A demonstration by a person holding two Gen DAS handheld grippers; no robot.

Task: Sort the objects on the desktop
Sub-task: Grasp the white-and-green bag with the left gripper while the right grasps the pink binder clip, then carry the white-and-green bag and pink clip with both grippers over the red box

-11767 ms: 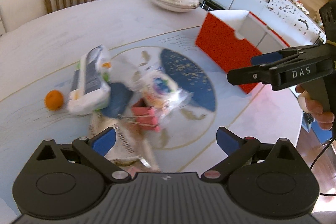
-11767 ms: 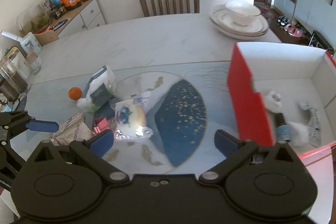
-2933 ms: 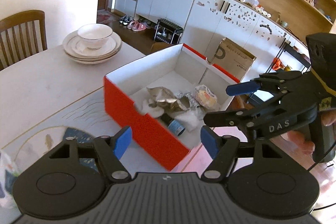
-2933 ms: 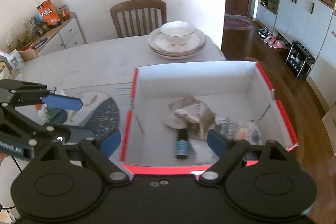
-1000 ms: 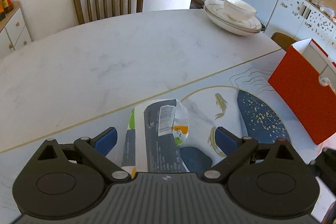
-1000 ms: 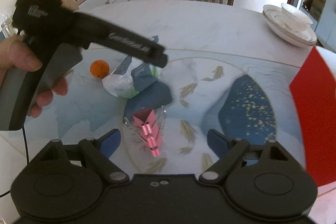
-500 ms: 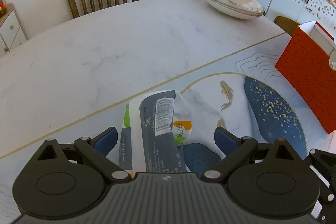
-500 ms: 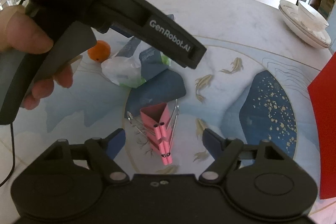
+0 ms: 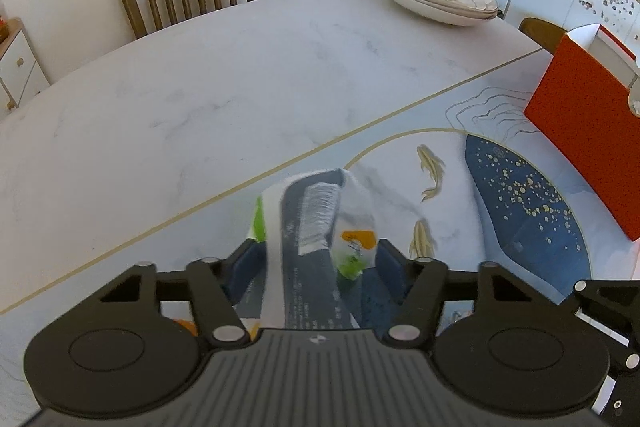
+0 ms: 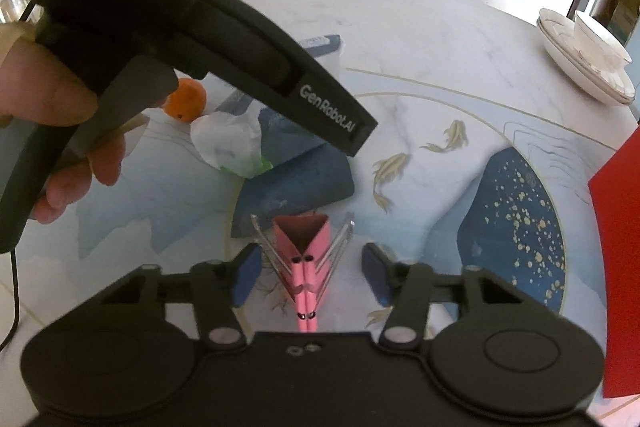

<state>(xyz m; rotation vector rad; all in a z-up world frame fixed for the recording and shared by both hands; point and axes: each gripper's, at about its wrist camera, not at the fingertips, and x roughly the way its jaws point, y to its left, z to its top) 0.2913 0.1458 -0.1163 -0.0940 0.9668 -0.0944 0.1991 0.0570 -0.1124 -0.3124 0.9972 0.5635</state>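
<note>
At six o'clock on the table, the left gripper (image 9: 316, 263) is pinching a white-and-grey plastic packet (image 9: 312, 227); the right gripper (image 10: 306, 271), fingers spread, is straddling pink binder clips (image 10: 304, 259). Sorting is unfinished: an orange (image 10: 186, 101) and a dark blue pouch (image 10: 296, 183) are lying outside the red box (image 9: 580, 131) at three o'clock.

The near end of the white, grey and green plastic packet (image 9: 316, 227) disappears beneath the left claw (image 9: 318, 263), whose blue pads flank it; contact cannot be confirmed. Beside that packet, only a sliver of the small orange fruit (image 9: 188, 326) shows. The red cardboard box (image 9: 588, 131) is cut by the frame's edge, its contents unseen. In the right wrist view, the pink metal binder clips (image 10: 305, 267) run under the right claw (image 10: 308, 273).
</note>
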